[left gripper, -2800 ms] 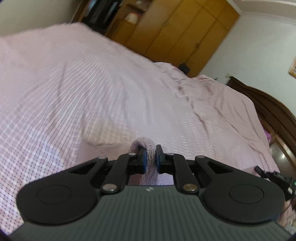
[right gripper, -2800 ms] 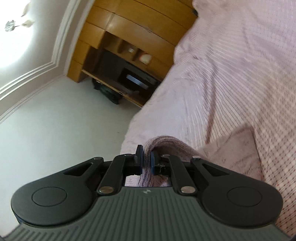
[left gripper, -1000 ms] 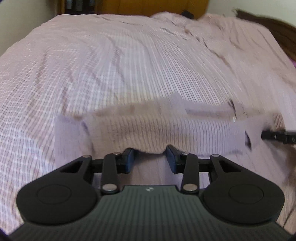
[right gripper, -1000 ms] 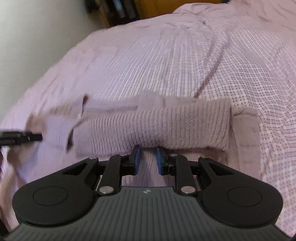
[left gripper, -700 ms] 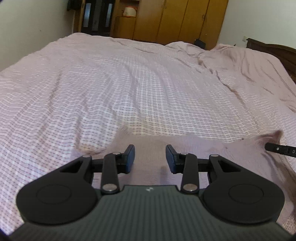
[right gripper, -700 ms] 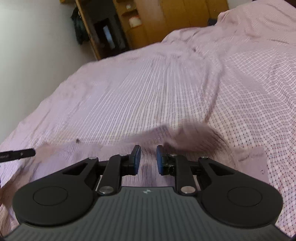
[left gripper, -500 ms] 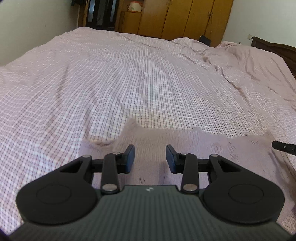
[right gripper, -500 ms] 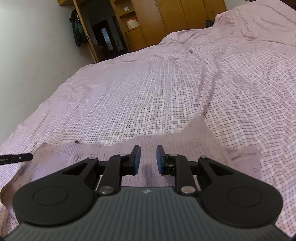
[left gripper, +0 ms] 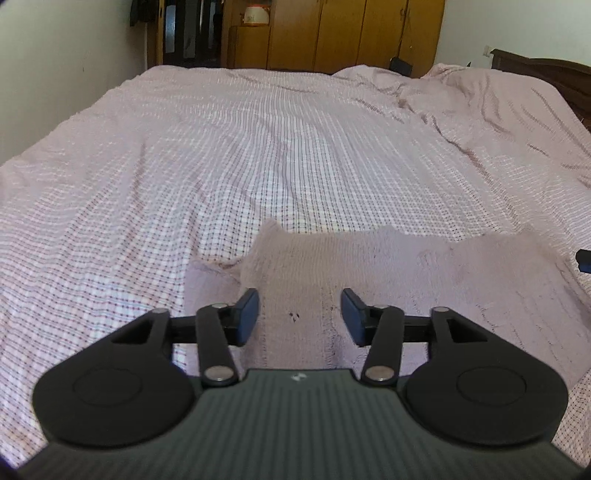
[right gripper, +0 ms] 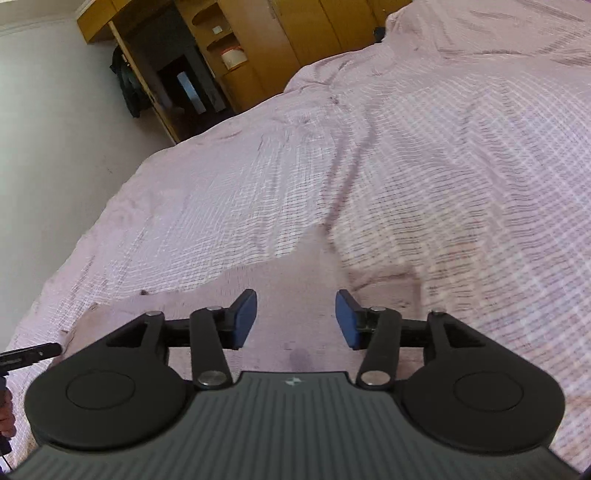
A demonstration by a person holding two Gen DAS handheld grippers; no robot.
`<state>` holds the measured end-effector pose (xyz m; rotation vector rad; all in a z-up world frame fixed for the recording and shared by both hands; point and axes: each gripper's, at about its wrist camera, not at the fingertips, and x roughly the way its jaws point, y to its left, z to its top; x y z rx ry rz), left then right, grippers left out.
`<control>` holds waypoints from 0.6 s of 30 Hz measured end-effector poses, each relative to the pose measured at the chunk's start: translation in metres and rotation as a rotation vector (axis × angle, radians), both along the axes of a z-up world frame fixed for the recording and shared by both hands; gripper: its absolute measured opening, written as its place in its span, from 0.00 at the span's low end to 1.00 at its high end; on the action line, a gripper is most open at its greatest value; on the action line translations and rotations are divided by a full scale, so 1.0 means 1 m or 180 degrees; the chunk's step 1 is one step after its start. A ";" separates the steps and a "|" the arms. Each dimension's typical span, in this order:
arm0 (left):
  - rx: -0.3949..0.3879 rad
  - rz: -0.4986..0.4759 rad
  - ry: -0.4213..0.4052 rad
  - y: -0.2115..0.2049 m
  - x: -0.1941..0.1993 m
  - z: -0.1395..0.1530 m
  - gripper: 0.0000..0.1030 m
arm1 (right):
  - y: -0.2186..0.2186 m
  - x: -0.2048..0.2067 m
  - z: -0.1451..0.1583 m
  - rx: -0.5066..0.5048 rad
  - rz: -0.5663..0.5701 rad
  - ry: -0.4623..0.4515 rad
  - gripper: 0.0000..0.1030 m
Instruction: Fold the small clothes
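Note:
A pale mauve knitted garment (left gripper: 406, 273) lies spread flat on the checked pink bedspread (left gripper: 258, 147), just ahead of both grippers. In the left wrist view my left gripper (left gripper: 299, 314) hovers over the garment's left part, its jaws opening, nothing between the blue pads. In the right wrist view the same garment (right gripper: 288, 295) lies under my right gripper (right gripper: 295, 317), whose jaws are also opening with nothing gripped. A tip of the other gripper shows at each view's edge: the right one (left gripper: 584, 260) and the left one (right gripper: 29, 352).
The bed stretches far ahead with creases toward the pillows (left gripper: 480, 85). Wooden wardrobes (left gripper: 351, 33) and a shelf unit (right gripper: 184, 85) stand past the far end. A white wall (right gripper: 55, 129) runs along the bed's left side, a dark headboard (left gripper: 554, 72) at right.
Both grippers let go of the garment, which went from a folded roll to lying flat on the bed. Both sets of jaws have widened and the hands drew back and rose slightly.

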<state>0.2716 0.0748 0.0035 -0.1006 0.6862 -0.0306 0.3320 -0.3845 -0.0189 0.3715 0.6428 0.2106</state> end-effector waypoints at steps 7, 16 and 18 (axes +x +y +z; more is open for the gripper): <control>-0.0083 0.0118 0.0026 0.009 0.001 -0.001 0.57 | -0.033 0.001 -0.022 0.0253 -0.0025 0.0188 0.72; -0.0069 0.0169 0.0005 0.008 0.001 -0.002 0.57 | -0.058 0.000 -0.054 0.0643 0.0134 0.0459 0.78; -0.0146 0.0241 0.0014 0.013 0.004 -0.002 0.57 | -0.069 -0.002 -0.062 0.1131 0.0106 0.0489 0.78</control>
